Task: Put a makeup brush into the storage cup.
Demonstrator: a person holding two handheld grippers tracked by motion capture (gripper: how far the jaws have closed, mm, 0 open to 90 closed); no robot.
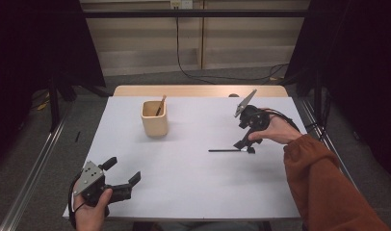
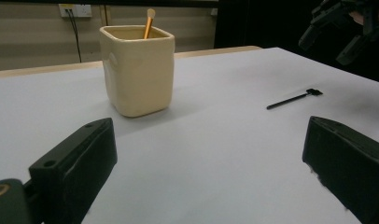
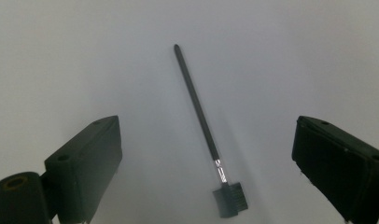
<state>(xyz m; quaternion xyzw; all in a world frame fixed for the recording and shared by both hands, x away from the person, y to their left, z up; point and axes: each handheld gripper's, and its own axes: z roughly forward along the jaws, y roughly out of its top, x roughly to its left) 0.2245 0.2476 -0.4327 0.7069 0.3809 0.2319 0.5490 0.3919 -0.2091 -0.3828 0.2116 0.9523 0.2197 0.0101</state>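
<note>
One white table (image 1: 184, 173) (grey floor (image 1: 39, 159) around) bears a brush (image 1: 227, 150).

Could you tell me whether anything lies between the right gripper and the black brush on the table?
Nothing visible does. The right gripper hangs open over the black brush, which lies flat on bare white table between the jaws. The cream cup stands well off to the side.
</note>
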